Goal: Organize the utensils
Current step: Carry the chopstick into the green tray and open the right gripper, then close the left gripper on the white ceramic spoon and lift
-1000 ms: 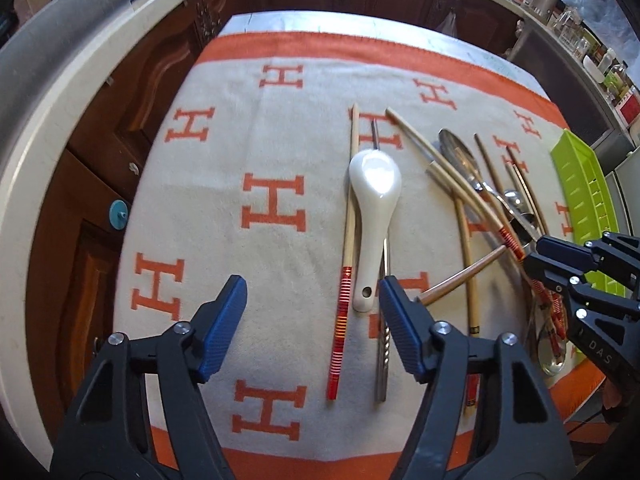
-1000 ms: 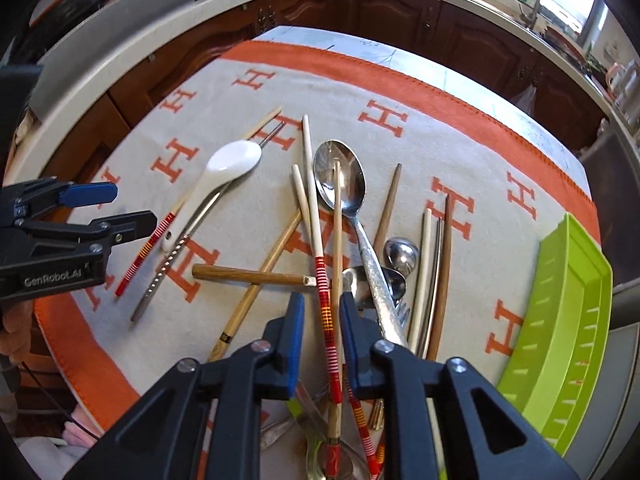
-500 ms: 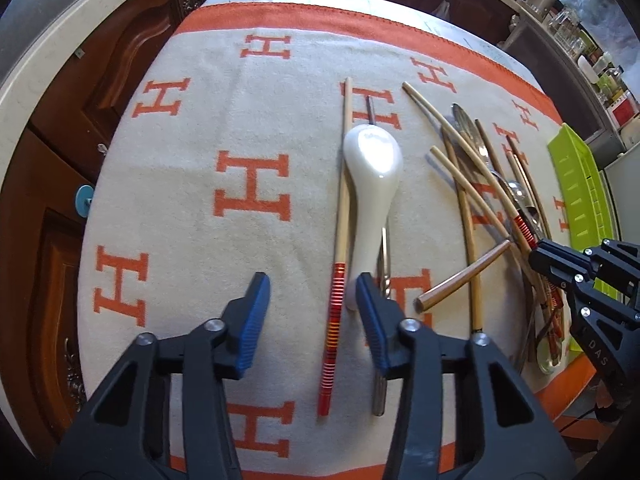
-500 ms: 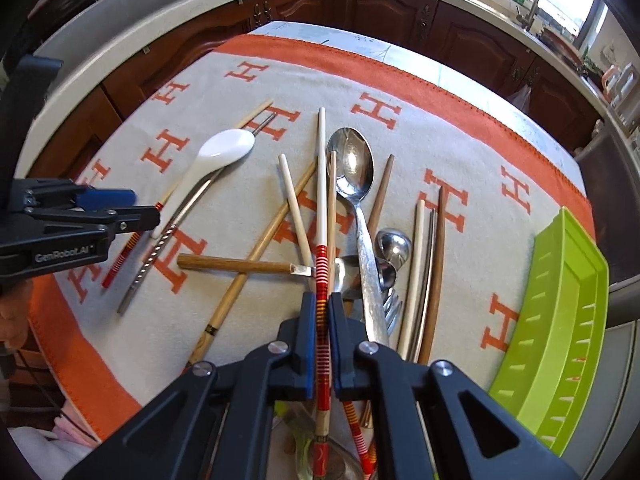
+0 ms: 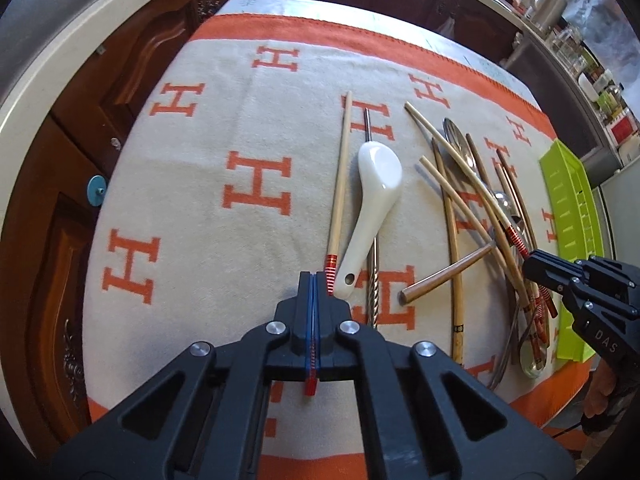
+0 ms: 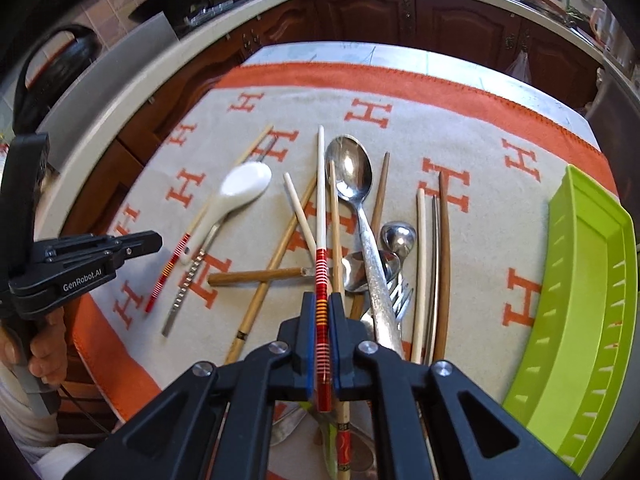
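Across the tabletop's orange-lettered cream cloth (image 5: pixel 256 128), the left gripper (image 5: pixel 315 280) had just closed its fingers on one red-banded bamboo chopstick (image 5: pixel 338 184), while the right gripper (image 6: pixel 322 304) pinched another red-banded chopstick (image 6: pixel 321 200).

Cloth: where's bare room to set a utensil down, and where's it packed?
Free: the cloth left of the white spoon, and a strip between the brown chopstick and green tray. Crowded: the crossed pile around the steel spoon.

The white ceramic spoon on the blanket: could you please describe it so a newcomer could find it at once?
Start from the cream blanket with orange H letters. Left of the tangled pile of utensils lie three things side by side: a red-banded chopstick, a twisted metal rod, and the white ceramic spoon. It is the only glossy white, short, broad-bowled piece, with a hole in its handle.
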